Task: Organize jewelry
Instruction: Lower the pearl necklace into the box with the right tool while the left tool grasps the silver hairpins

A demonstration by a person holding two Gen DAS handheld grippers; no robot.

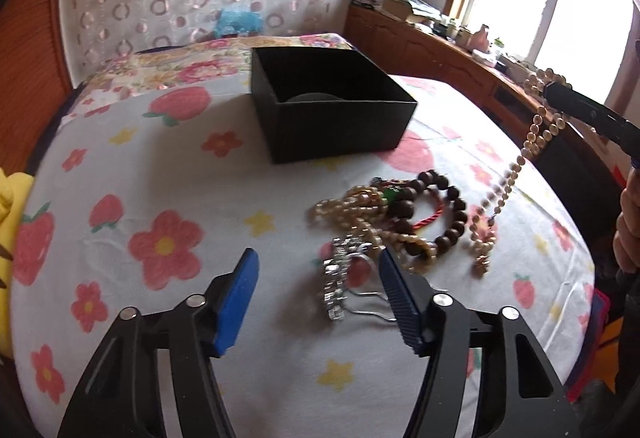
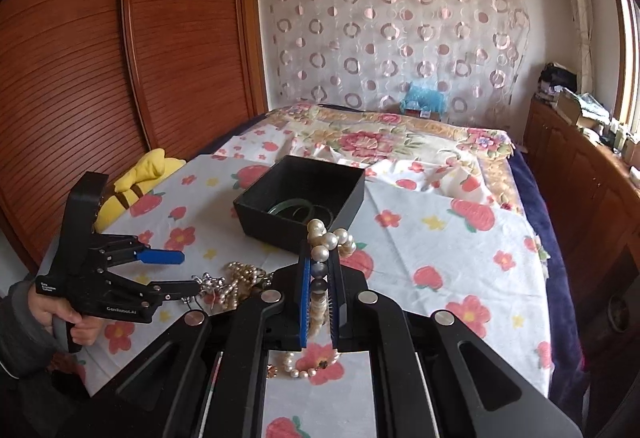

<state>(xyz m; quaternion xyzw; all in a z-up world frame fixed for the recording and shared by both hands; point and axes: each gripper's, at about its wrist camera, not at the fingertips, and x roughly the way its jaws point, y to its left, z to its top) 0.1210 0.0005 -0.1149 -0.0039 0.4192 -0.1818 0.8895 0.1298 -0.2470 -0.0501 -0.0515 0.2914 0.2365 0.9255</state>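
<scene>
Our right tongs are closed tight on a pearl necklace; the beads bunch above the blue pads and run down between them, and the rest of the strand trails below, its lower end lying on the flowered sheet. From the left wrist view we see the same strand hanging from the right tongs' black tip at the far right, draped down to the sheet beside the pile.

Our left tongs stand wide open, holding nothing, their blue pads spread low over the bed, just in front of the jewelry pile. In the right wrist view the left tongs show from the side, gripped by the left hand, with the tips at the near edge of the pile.

The pile lies on the sheet between the tongs and the black box: a dark wooden bead bracelet, pale bead strands, a red cord, and a silvery sparkling piece nearest us (the blur hides its exact form).

The open black box sits farther up the bed, apart from the pile, and holds green bangles on its floor. A yellow plush toy lies at the bed's left edge by the wooden wardrobe.
</scene>
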